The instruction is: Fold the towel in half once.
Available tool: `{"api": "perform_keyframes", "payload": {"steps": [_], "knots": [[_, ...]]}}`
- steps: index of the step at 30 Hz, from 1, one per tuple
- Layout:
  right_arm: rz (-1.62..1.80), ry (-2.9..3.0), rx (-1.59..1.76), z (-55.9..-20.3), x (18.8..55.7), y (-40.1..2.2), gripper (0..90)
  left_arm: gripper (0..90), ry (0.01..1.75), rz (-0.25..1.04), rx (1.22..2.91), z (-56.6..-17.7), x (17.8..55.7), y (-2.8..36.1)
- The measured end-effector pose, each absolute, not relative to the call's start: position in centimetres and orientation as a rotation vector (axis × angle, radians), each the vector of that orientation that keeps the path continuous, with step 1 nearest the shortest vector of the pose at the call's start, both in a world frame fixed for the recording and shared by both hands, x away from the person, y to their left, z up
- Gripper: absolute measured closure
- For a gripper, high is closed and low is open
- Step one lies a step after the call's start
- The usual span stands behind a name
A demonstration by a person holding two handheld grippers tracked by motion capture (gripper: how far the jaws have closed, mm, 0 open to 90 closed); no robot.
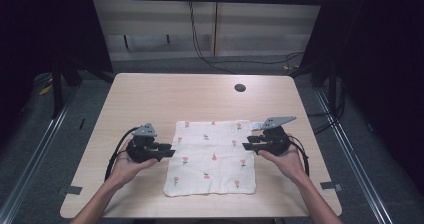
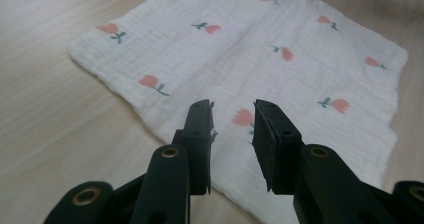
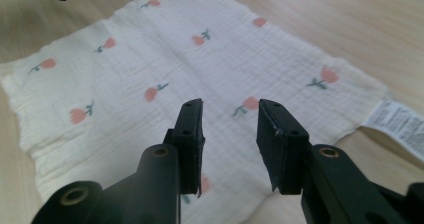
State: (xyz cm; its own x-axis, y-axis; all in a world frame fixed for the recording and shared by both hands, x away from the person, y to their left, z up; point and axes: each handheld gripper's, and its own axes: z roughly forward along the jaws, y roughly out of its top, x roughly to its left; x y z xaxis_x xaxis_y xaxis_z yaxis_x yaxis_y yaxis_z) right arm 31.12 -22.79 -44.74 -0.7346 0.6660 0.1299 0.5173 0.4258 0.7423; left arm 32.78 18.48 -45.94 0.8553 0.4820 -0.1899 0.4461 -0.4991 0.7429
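A white cloth (image 1: 210, 156) printed with small pink flowers lies spread flat on the wooden table (image 1: 165, 96). My left gripper (image 1: 169, 150) sits at the cloth's left edge, pointing right over it. In the left gripper view its jaws (image 2: 232, 119) stand apart above the cloth (image 2: 260, 44) with nothing between them. My right gripper (image 1: 247, 143) is at the cloth's right edge and points left. Its jaws (image 3: 230, 116) are also apart over the cloth (image 3: 175, 59), gripping nothing. A white care label (image 3: 397, 121) sticks out from the cloth's far right corner.
A round cable hole (image 1: 240, 88) sits near the table's far edge. Bare wood surrounds the cloth on all sides. Black cables (image 1: 200, 49) run over the floor behind the table, and metal rails (image 1: 35, 154) flank it.
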Motion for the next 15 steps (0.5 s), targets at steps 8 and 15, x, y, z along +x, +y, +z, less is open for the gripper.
{"api": "perform_keyframes", "payload": {"steps": [8,15], "knots": [[1.143,2.611,0.99,-46.9,28.6,-20.8,60.7,67.7,0.63,0.003,2.199,-47.0,30.3,18.1],[1.074,2.669,0.967,-49.1,27.9,-19.2,58.1,65.1,0.602,0.01,2.28,-48.4,29.8,17.4]]}}
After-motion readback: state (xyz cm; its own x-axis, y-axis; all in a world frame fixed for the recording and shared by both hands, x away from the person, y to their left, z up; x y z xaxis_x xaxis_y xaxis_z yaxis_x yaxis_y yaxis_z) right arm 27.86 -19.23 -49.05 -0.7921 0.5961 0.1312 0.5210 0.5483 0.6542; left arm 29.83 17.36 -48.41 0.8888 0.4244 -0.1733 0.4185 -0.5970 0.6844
